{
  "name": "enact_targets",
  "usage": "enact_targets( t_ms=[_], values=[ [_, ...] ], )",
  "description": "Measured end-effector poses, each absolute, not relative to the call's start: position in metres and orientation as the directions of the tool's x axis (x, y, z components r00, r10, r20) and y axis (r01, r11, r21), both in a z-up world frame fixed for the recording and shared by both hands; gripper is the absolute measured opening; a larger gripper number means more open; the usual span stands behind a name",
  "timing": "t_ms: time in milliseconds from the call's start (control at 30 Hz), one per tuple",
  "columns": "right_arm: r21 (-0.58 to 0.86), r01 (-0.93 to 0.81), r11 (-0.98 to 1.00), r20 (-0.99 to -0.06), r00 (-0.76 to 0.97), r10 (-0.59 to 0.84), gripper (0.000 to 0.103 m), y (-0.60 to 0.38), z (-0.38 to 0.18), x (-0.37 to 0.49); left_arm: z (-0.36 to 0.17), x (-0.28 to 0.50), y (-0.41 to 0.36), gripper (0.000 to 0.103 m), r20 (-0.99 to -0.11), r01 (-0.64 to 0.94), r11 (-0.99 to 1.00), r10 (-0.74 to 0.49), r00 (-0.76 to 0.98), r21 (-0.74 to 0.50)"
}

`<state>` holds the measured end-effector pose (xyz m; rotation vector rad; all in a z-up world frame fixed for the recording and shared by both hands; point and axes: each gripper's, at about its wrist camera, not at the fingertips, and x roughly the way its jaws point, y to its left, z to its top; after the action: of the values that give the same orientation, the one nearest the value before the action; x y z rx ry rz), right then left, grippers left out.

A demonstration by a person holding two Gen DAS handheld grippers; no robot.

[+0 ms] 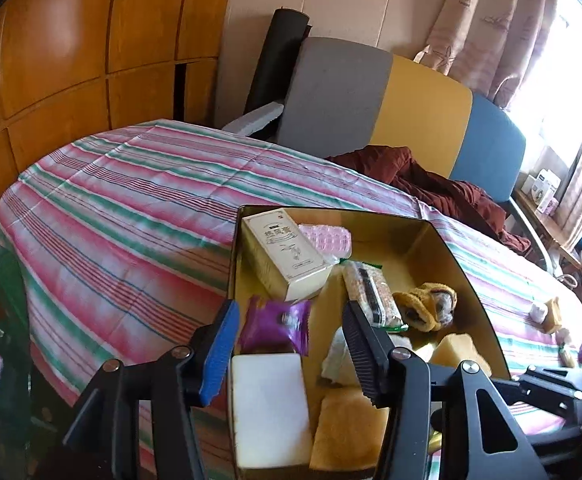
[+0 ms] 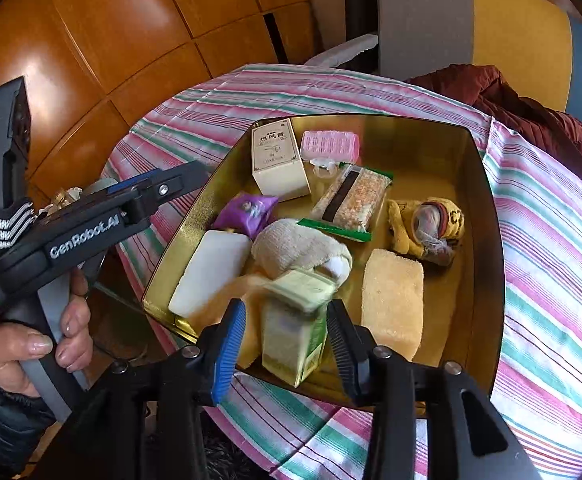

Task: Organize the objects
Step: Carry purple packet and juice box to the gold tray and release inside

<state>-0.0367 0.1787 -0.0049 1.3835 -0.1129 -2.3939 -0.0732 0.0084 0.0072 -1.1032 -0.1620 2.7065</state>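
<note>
Right gripper, jaws spread around the green carton, should be withdrawn straight from the gold tray.

text: "GenRobot.AI" | on: left tongs body | cream box: Chinese print, unreadable

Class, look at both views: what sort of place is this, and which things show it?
Probably a lived-in home room: a table under a striped cloth, wooden wardrobe panels, and curtains beside a bright window.
</note>
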Motion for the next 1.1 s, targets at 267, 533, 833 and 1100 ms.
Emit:
enact_targets(
  t_ms=[267, 533, 833, 1100],
  values=[
    [0.244, 0.246, -0.938, -0.809, -0.483, -0.337, 0.043, 0.183, 0.002, -0.028, 0.011, -0.051, 0.016, 0.060, -0.667, -0.165, -0.975, 0.222, -0.711, -0.148],
    [0.217, 0.170, -0.961, -0.795, -0.541, -0.276, 0.047, 0.195, 0.011, -0.016, 0.023, -0.035, 0.031, 0.065, -0.644, -0.201, -0.973, 0.224, -0.731, -0.111],
    [0.192, 0.129, -0.973, -0.782, -0.579, -0.231, 0.052, 0.205, 0.019, -0.007, 0.030, -0.020, 0.044, 0.071, -0.627, -0.236, -0.969, 0.225, -0.746, -0.066],
    [0.192, 0.094, -0.977, -0.778, -0.592, -0.209, 0.053, 0.216, 0.018, -0.001, 0.028, -0.011, 0.057, 0.072, -0.637, -0.276, -0.960, 0.242, -0.732, -0.047]
  ],
)
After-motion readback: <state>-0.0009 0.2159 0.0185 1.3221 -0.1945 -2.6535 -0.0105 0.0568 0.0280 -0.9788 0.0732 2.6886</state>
